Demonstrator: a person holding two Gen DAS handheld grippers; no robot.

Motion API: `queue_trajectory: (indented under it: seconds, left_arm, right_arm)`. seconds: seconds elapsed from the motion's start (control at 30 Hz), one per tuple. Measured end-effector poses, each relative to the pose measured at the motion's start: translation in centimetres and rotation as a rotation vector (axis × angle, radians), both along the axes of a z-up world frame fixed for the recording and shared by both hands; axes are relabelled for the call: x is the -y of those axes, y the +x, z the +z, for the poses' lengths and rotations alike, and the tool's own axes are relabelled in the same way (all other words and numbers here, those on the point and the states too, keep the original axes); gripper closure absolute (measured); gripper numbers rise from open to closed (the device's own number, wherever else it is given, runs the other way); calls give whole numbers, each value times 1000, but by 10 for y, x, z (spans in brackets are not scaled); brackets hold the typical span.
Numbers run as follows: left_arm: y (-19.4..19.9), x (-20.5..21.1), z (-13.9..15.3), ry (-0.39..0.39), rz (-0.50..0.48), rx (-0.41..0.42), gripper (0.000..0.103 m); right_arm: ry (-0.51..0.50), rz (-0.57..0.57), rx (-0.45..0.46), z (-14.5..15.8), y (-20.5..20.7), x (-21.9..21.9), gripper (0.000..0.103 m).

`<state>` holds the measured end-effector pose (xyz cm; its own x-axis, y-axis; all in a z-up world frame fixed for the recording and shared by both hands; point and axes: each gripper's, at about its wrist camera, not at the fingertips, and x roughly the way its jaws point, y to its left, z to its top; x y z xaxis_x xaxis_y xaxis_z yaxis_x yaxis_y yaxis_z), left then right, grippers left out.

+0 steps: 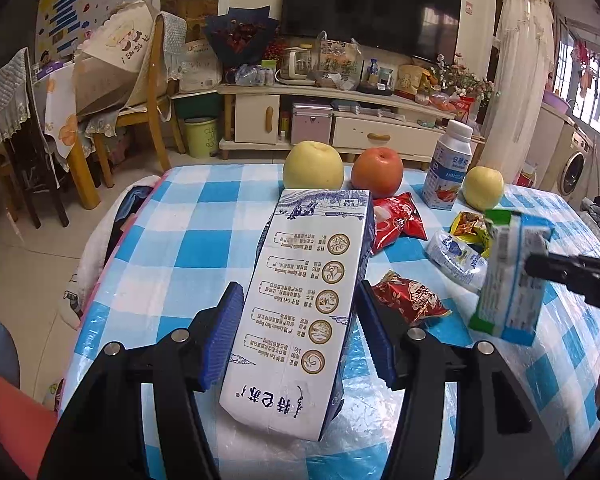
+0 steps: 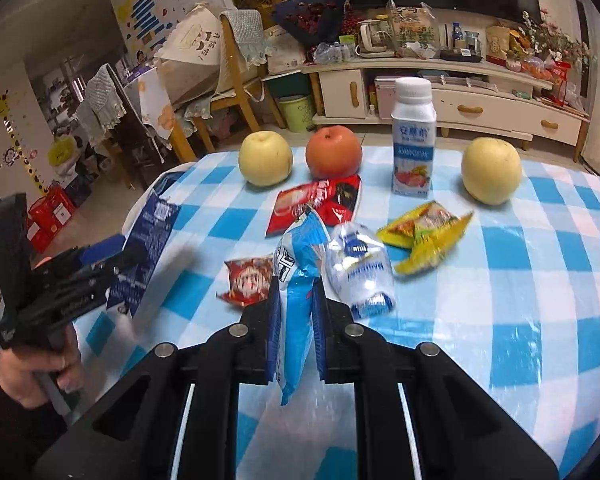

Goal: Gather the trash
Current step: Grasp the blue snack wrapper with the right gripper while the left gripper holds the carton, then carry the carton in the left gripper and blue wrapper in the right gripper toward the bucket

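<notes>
My left gripper [image 1: 298,328] is shut on a white and dark blue milk carton [image 1: 304,300], held above the checked table; the carton also shows at the left of the right wrist view [image 2: 148,248]. My right gripper [image 2: 298,312] is shut on a flattened blue and green drink carton [image 2: 298,280], seen in the left wrist view [image 1: 508,276] above the table's right side. On the table lie a large red wrapper [image 2: 320,204], a small red wrapper [image 2: 248,280], a yellow wrapper [image 2: 424,236] and a crumpled clear plastic bottle [image 2: 360,272].
Two yellow apples [image 2: 265,158] [image 2: 491,170], a red apple [image 2: 333,152] and an upright white yogurt bottle [image 2: 414,136] stand along the table's far side. Chairs [image 1: 140,92] and a green bin [image 1: 201,136] are on the floor beyond, before a TV cabinet [image 1: 340,120].
</notes>
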<state>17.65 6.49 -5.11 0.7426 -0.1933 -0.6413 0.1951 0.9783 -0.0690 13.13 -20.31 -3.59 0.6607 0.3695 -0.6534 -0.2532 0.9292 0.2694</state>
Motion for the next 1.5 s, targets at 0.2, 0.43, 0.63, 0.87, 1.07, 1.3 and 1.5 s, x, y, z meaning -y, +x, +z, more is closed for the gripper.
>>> queue_trajectory:
  seconds: [0.2,0.43,0.63,0.87,1.07,1.3,1.5]
  left_arm:
    - [-14,-1,18,-6,0,34,44]
    - [-38,-5,30,12,7,33,44]
    - [-63,-33,54,32,68,61,44]
    - [-94,-84,84,55,179,98,44]
    - [-119,-139,97,58,299,105,44]
    - [-144,-200,102,60,420,86,65]
    - [-163,-251,102,62,510,84,65]
  right_arm:
    - [-16,-4,41,21,-13,2,88]
    - [-19,42,87,45,-27,-19,88]
    - [-4,117,122,67,-36,-55,88]
    - [15,235,171,95,-41,-115,88]
    - [39,360,200,114,-46,-183,88]
    - [55,503,222,130,-53,-268,88]
    - [75,605,219,134,-56,-339,88]
